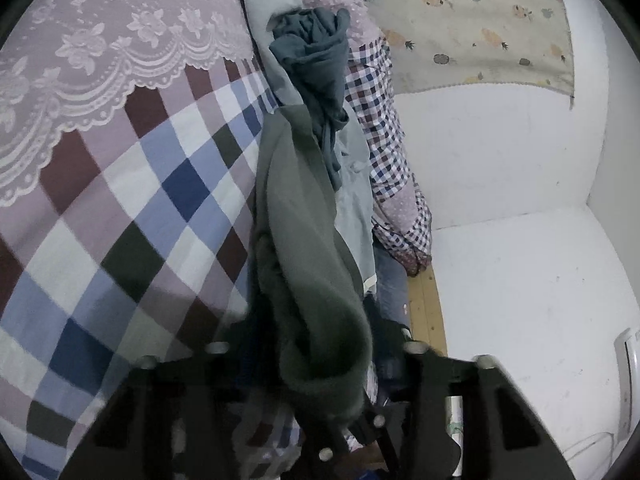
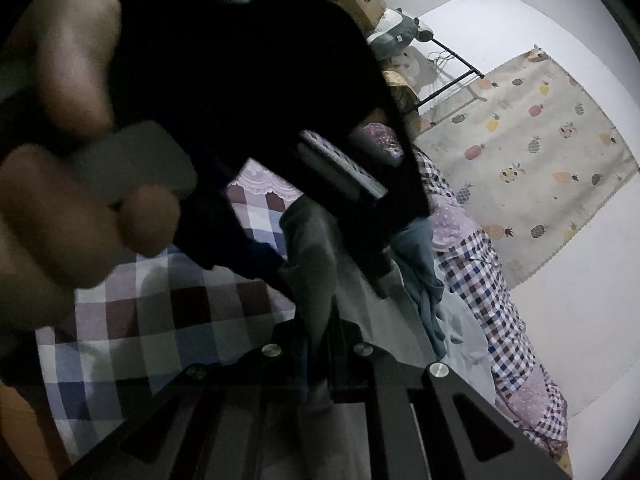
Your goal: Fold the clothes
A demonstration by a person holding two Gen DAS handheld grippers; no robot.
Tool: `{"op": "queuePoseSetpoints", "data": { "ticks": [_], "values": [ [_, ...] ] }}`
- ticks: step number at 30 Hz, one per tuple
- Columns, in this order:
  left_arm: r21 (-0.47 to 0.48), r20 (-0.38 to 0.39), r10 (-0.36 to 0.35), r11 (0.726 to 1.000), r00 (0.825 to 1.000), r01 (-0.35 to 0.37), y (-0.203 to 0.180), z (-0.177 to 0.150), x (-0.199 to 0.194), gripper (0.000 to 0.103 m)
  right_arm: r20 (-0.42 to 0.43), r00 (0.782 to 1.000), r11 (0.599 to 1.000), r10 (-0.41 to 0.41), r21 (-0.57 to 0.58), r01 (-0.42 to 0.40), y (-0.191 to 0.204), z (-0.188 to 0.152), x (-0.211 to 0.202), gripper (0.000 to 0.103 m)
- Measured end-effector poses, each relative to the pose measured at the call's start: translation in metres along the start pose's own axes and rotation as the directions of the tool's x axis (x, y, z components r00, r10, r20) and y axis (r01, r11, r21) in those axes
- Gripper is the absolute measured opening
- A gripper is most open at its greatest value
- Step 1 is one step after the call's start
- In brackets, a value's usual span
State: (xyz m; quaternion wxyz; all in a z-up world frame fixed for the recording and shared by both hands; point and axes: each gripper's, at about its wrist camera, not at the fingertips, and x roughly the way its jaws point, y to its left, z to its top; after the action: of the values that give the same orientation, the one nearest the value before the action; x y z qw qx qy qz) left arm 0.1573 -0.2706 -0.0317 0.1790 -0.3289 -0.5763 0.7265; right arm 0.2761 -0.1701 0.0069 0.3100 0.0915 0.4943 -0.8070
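Green garment (image 1: 312,280), lower centre of frame, bunched and clamped in left gripper (image 1: 320,392) and right gripper (image 2: 316,344), above the bed (image 1: 120,220). Judged mid-fold: next needs spreading flat.

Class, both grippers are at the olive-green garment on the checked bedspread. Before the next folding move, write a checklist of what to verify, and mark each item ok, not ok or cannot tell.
1. Left gripper holds the olive-green garment: ok, cloth runs between its fingers.
2. Right gripper holds the same garment: ok, fabric is pinched at its tips.
3. Garment lies flat for folding: not ok, it is bunched lengthwise.
4. Garment free of other clothes: not ok, a crumpled teal garment and a pale blue one lie against it.
5. Checked bedspread offers bare room: ok, on one side.
6. Garment's far end: cannot tell.
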Motion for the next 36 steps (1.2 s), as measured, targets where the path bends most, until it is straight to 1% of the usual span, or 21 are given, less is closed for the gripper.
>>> {"op": "queuePoseSetpoints", "data": {
  "ticks": [1, 4, 6, 7, 8, 10, 12, 14, 17, 20, 23, 26, 27, 28, 29, 30, 32, 33, 35, 36],
  "values": [
    [0.002, 0.001, 0.006, 1.000, 1.000, -0.006, 0.000, 0.001, 0.001, 0.013, 0.000, 1.000, 1.000, -0.005, -0.003, 0.005, -0.001, 0.000, 0.000, 0.005],
    [0.021, 0.013, 0.005, 1.000, 1.000, -0.005, -0.004, 0.000, 0.002, 0.009, -0.004, 1.000, 1.000, -0.026, -0.010, 0.026, -0.001, -0.007, -0.001, 0.014],
    [0.033, 0.023, 0.002, 0.999, 1.000, -0.002, -0.008, 0.001, 0.003, 0.009, -0.008, 0.999, 0.999, -0.049, 0.000, 0.049, -0.004, -0.017, -0.010, 0.038],
    [0.034, 0.027, 0.000, 0.999, 1.000, -0.001, -0.009, 0.001, 0.002, 0.009, -0.022, 0.998, 0.998, -0.064, 0.009, 0.064, -0.006, -0.026, -0.012, 0.042],
    [0.034, 0.029, 0.001, 0.999, 1.000, -0.002, -0.009, 0.002, 0.001, 0.008, -0.049, 0.995, 0.996, -0.083, 0.017, 0.084, -0.009, -0.037, -0.014, 0.044],
    [0.030, 0.030, 0.000, 1.000, 1.000, -0.001, -0.009, 0.001, 0.000, 0.008, -0.107, 0.987, 0.992, -0.121, 0.033, 0.125, -0.014, -0.059, -0.017, 0.045],
    [0.025, 0.033, -0.003, 1.000, 0.999, 0.003, -0.010, 0.002, -0.001, 0.008, -0.175, 0.972, 0.985, -0.156, 0.049, 0.167, -0.020, -0.082, -0.021, 0.045],
    [0.019, 0.041, -0.015, 1.000, 0.999, 0.015, -0.012, 0.003, -0.002, 0.008, -0.225, 0.956, 0.978, -0.188, 0.051, 0.204, -0.033, -0.106, -0.025, 0.045],
    [0.020, 0.053, -0.028, 0.999, 0.998, 0.027, -0.018, 0.005, 0.000, 0.008, -0.299, 0.925, 0.964, -0.234, 0.050, 0.260, -0.054, -0.141, -0.032, 0.045],
    [0.016, 0.063, -0.039, 0.999, 0.997, 0.038, -0.020, 0.007, 0.000, 0.008, -0.372, 0.886, 0.948, -0.277, 0.044, 0.315, -0.074, -0.177, -0.039, 0.050],
    [0.013, 0.075, -0.043, 0.999, 0.996, 0.042, -0.022, 0.008, 0.001, 0.008, -0.442, 0.840, 0.929, -0.316, 0.034, 0.368, -0.094, -0.213, -0.045, 0.051],
    [0.008, 0.082, -0.040, 0.999, 0.996, 0.039, -0.022, 0.009, 0.002, 0.008, -0.497, 0.800, 0.917, -0.338, 0.018, 0.399, -0.122, -0.244, -0.041, 0.051],
    [0.006, 0.083, -0.038, 0.999, 0.996, 0.038, -0.022, 0.009, 0.002, 0.008, -0.514, 0.787, 0.915, -0.343, 0.006, 0.403, -0.125, -0.251, -0.041, 0.051],
    [0.005, 0.082, -0.034, 0.999, 0.996, 0.033, -0.022, 0.009, 0.003, 0.008, -0.522, 0.781, 0.916, -0.342, -0.001, 0.401, -0.126, -0.256, -0.044, 0.051],
    [0.004, 0.082, -0.030, 1.000, 0.996, 0.029, -0.021, 0.009, 0.003, 0.008, -0.524, 0.783, 0.919, -0.334, 0.002, 0.394, -0.126, -0.262, -0.050, 0.047],
    [0.003, 0.082, -0.026, 1.000, 0.996, 0.025, -0.021, 0.008, 0.003, 0.008, -0.524, 0.788, 0.925, -0.324, -0.001, 0.379, -0.122, -0.266, -0.054, 0.036],
    [0.001, 0.081, -0.017, 1.000, 0.997, 0.017, -0.020, 0.008, 0.004, 0.007, -0.515, 0.797, 0.936, -0.316, -0.031, 0.351, -0.109, -0.267, -0.063, 0.021],
    [0.001, 0.081, -0.013, 1.000, 0.997, 0.013, -0.019, 0.008, 0.004, 0.008, -0.500, 0.802, 0.937, -0.328, -0.060, 0.345, -0.103, -0.266, -0.068, 0.017],
    [-0.001, 0.081, -0.004, 1.000, 0.997, 0.004, -0.018, 0.007, 0.005, 0.008, -0.483, 0.808, 0.937, -0.338, -0.096, 0.336, -0.098, -0.266, -0.068, 0.015],
    [0.001, 0.081, 0.001, 1.000, 0.997, -0.001, -0.017, 0.007, 0.005, 0.008, -0.481, 0.810, 0.939, -0.335, -0.098, 0.329, -0.098, -0.268, -0.067, 0.011]
  ]
}}
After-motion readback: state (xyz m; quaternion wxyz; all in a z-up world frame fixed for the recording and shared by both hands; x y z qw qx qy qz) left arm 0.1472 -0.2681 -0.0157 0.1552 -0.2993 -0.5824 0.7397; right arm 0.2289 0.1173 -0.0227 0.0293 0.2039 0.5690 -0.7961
